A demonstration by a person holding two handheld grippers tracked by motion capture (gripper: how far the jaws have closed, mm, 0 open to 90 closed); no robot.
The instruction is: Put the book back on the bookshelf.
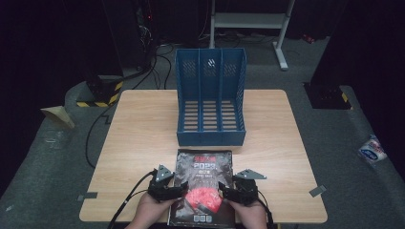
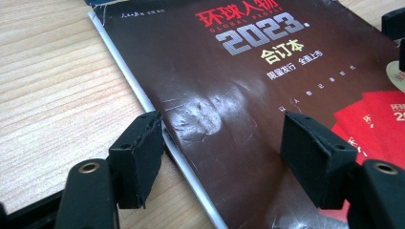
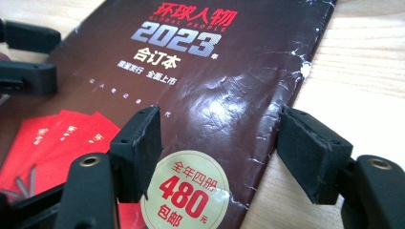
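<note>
your left gripper (image 1: 179, 190) and right gripper (image 1: 223, 189) straddle the magazine (image 1: 204, 186) edges, jaws apart, nothing gripped; the far file rack (image 1: 210, 100) awaits

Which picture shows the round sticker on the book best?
The right gripper view: the round sticker sits close up between that gripper's jaws, and its red 480 is easy to read. The left gripper view catches just a pale sliver of it at the right edge. In the high view the book is too small to make it out.
</note>
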